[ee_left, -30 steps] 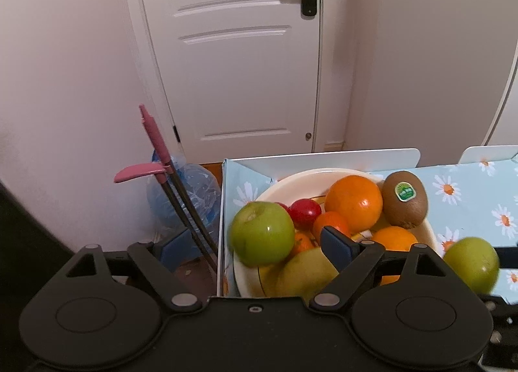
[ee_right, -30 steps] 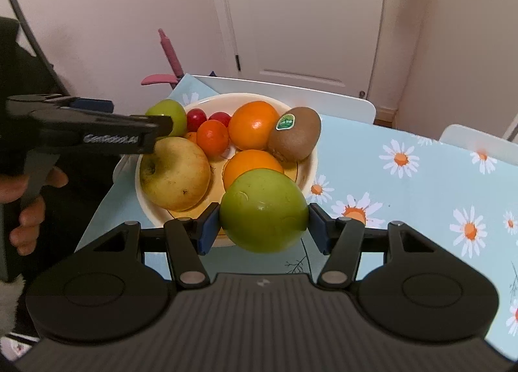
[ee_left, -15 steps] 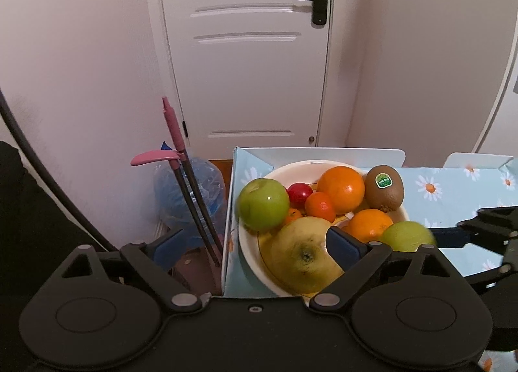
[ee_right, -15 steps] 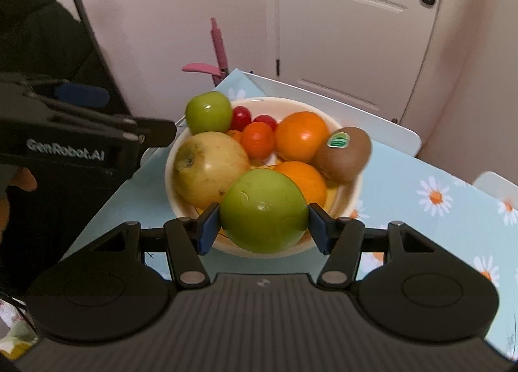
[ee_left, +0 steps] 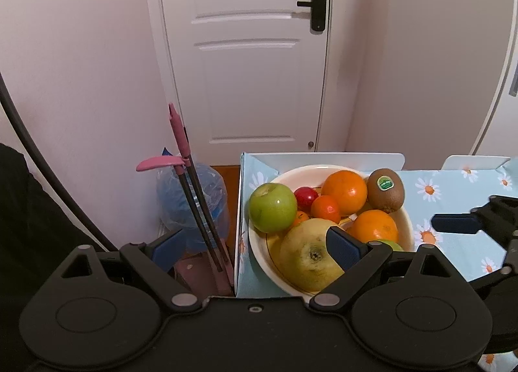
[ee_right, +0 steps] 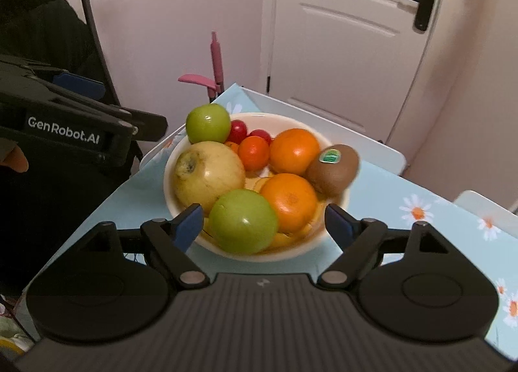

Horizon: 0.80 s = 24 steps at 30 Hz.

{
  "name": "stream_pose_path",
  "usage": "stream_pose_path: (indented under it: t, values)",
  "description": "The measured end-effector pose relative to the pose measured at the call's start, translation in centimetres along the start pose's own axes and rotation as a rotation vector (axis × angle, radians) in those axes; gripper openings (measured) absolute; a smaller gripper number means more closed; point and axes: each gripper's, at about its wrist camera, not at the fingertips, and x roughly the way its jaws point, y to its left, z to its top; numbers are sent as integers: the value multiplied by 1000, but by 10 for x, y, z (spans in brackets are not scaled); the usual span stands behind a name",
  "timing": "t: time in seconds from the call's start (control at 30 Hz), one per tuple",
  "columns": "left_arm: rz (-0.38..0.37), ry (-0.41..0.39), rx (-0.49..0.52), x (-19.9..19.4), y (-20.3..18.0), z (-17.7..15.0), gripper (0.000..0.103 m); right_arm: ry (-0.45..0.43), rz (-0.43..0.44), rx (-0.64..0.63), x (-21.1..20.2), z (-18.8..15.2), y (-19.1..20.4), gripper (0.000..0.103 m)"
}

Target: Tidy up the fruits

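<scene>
A cream bowl (ee_right: 336, 210) on the daisy tablecloth holds a yellow apple (ee_right: 208, 173), two green apples, two oranges, a kiwi (ee_right: 333, 169), a small orange fruit and red cherry tomatoes. My right gripper (ee_right: 264, 224) is open, its jaws apart on either side of the near green apple (ee_right: 242, 221), which lies in the bowl's front. My left gripper (ee_left: 255, 247) is open and empty at the table's left edge, beside the bowl (ee_left: 259, 255). The far green apple (ee_left: 272, 207) sits at the bowl's left rim.
The table (ee_right: 404, 223) has a light blue daisy cloth. A white door (ee_left: 246, 58) stands behind. A pink-handled tool (ee_left: 181, 158) and a blue plastic-wrapped water jug (ee_left: 207, 197) stand on the floor left of the table. White chair backs (ee_left: 323, 158) line the far edge.
My right gripper carried the green apple over the bowl, then opened and let it go into the bowl's front. My left gripper drew back and stayed open.
</scene>
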Motion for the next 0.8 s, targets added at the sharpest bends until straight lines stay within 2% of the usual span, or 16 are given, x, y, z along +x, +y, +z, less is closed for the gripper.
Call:
stream_pose_path:
  t: [0.3, 0.47, 0.6, 0.7, 0.8]
  values:
    - [2, -54, -1, -39, -26, 2, 96, -52, -65, 95, -69, -8, -47, 97]
    - [2, -97, 7, -71, -57, 3, 96, -94, -130, 146, -121, -11, -79, 98]
    - [-2, -132, 14, -96, -85, 2, 96, -91, -190, 190, -156, -21, -102, 103]
    - [3, -150, 5, -113, -102, -3, 102, -93, -235, 229, -178, -32, -115, 103]
    - [1, -170, -12, -127, -115, -9, 103, -85, -273, 251, -192, -45, -123, 103]
